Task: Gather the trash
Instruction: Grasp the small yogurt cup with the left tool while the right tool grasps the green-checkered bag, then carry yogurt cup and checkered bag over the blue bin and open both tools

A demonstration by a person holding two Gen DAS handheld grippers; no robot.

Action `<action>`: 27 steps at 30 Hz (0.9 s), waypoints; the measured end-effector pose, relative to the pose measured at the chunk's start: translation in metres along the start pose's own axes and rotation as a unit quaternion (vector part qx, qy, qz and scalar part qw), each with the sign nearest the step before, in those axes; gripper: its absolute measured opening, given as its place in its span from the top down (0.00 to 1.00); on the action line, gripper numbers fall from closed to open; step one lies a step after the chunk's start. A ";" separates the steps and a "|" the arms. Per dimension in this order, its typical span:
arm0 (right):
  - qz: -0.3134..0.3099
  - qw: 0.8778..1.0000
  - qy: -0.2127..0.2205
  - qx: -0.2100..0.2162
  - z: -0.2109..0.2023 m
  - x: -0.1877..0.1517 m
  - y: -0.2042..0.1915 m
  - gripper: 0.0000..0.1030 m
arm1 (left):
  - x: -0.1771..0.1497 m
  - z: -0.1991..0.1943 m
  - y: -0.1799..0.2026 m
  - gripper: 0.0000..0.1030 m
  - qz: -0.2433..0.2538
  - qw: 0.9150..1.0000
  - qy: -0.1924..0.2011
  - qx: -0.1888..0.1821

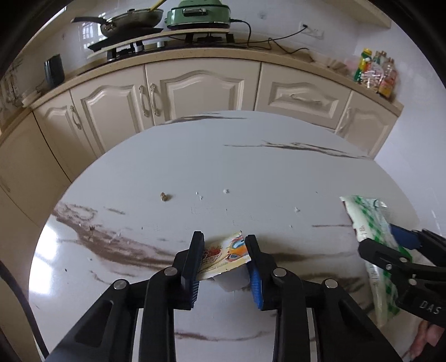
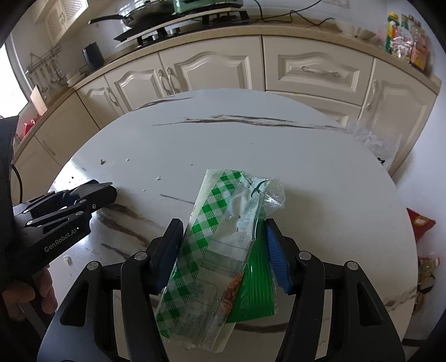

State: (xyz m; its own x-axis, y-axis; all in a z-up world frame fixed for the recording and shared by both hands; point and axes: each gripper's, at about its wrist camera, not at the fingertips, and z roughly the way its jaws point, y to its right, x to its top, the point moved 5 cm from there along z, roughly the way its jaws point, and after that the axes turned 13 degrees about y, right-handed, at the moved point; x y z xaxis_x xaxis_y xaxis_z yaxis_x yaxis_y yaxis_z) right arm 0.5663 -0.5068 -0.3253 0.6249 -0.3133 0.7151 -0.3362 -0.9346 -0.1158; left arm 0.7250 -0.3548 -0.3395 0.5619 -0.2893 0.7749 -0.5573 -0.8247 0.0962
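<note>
Round table [image 1: 195, 156], white marble-look top with dark brown veining; stands in front of cream kitchen cabinets [image 1: 200, 83].

Left gripper [image 1: 224, 263]: black frame, blue ribbed pads. Jaws drawn in around a small printed wrapper [image 1: 223, 254], orange, red and cream, which lies between the pads at the near part of the table top. Both pads meet the wrapper's edges; the grip reads as closed on it. The wrapper's lower end is bent over a pale scrap beneath, too unclear to name.

Right gripper [image 2: 223, 250]: same build. Jaws clamped on a green-and-white checked plastic bag [image 2: 211, 222], partly clear, with a green striped packet [image 2: 256, 289] against it on the right pad's side. The bag's upper end points away from the camera over the table, crumpled at the tip. In the left wrist view this gripper and bag show at the right edge of the table.

Crumbs [image 1: 165, 197]: one brownish bit and several white specks, scattered across the middle of the table, well apart from both grippers.

Counter behind: frying pan [image 1: 131, 21] on a hob, green electric cooker [image 1: 199, 14] beside it with a black cable, dark cup [image 1: 54, 69] to the left, bottles and packets [image 1: 376, 72] at the right end.

A hand [image 2: 28, 289] holds the left gripper's handle, seen at the lower left of the right wrist view.
</note>
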 end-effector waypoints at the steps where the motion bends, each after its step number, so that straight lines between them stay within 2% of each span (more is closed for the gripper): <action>1: -0.002 1.000 0.000 0.000 -0.001 -0.001 -0.001 0.45 | 0.000 -0.002 0.000 0.75 0.000 1.000 0.000 -0.002; 5: -0.001 1.000 -0.001 0.006 -0.007 -0.006 -0.007 0.45 | -0.008 -0.015 -0.009 0.75 -0.012 1.000 -0.005 -0.020; 10: -0.007 1.000 0.006 0.016 -0.023 -0.011 -0.023 0.45 | -0.019 -0.048 -0.022 0.77 -0.030 0.999 -0.005 -0.033; 19: -0.027 0.999 0.016 0.040 -0.061 -0.027 -0.073 0.45 | -0.042 -0.134 -0.035 0.77 -0.035 0.998 0.025 -0.045; 24: -0.044 0.997 0.033 0.054 -0.089 -0.033 -0.112 0.45 | -0.061 -0.201 -0.051 0.77 -0.052 0.995 0.056 -0.060; 27: -0.062 0.994 0.046 0.072 -0.110 -0.037 -0.147 0.45 | -0.072 -0.255 -0.076 0.77 -0.067 0.993 0.086 -0.050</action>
State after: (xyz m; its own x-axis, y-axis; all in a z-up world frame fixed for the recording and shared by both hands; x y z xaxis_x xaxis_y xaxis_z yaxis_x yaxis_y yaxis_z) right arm 0.5148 -0.3395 -0.2587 0.5866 -0.1834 0.7889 -0.1521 -0.9816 -0.1151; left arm 0.5711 -0.1479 -0.2430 0.5268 -0.0859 0.8457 -0.5476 -0.7952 0.2604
